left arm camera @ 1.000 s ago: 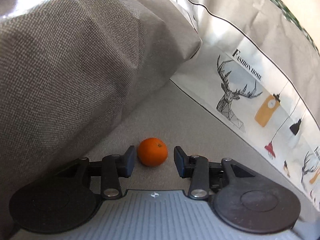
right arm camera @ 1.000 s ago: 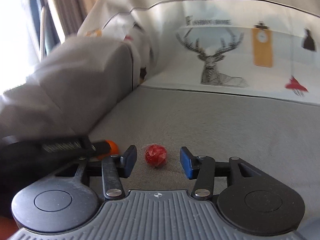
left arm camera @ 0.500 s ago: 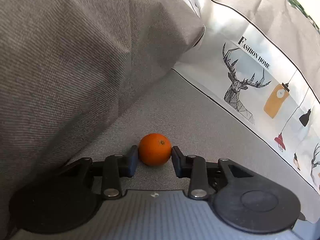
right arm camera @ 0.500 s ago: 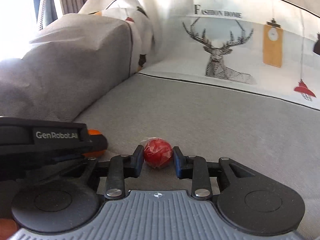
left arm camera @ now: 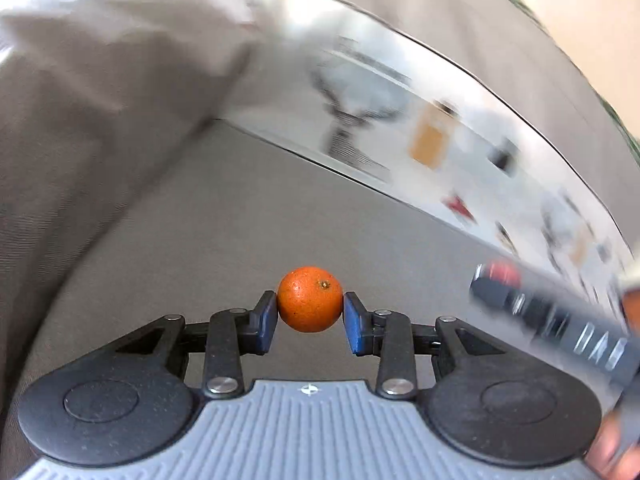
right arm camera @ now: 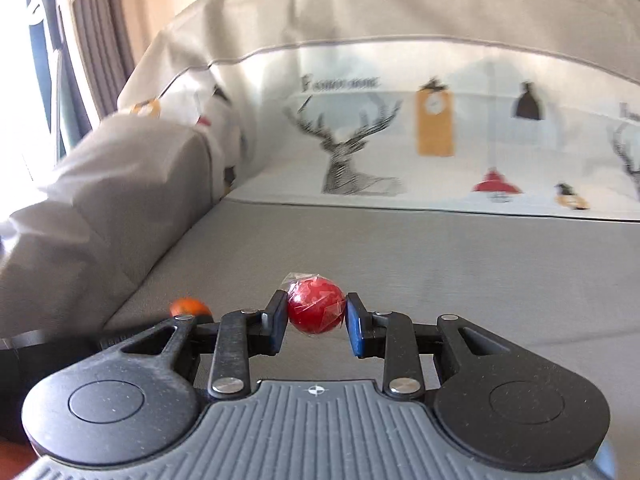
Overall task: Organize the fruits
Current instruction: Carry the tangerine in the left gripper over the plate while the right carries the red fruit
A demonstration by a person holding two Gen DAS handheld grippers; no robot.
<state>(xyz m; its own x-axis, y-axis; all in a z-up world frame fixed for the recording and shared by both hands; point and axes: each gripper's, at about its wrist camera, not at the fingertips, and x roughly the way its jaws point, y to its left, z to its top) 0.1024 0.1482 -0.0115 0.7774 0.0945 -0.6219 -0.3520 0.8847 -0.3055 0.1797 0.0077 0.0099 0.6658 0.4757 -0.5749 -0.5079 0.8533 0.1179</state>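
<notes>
My left gripper [left arm camera: 310, 312] is shut on a small orange [left arm camera: 310, 298] and holds it above the grey sofa seat [left arm camera: 240, 220]. My right gripper [right arm camera: 316, 318] is shut on a red fruit wrapped in clear plastic [right arm camera: 316, 310], also lifted off the seat [right arm camera: 440, 272]. In the left wrist view the right gripper [left arm camera: 492, 284] shows blurred at the right edge with the red fruit [left arm camera: 502, 271] at its tip. In the right wrist view the orange [right arm camera: 188, 306] peeks out at the left, behind my right gripper's left arm.
A grey cushion [left arm camera: 100, 100] rises on the left and also shows in the right wrist view [right arm camera: 100, 200]. A white backrest cover printed with a deer and lamps [right arm camera: 400, 140] runs along the back. Curtains [right arm camera: 92, 40] hang at the far left.
Both grippers closed on their fruits a half second ago and have since lifted them off the seat. The left wrist view swung right and is motion-blurred.
</notes>
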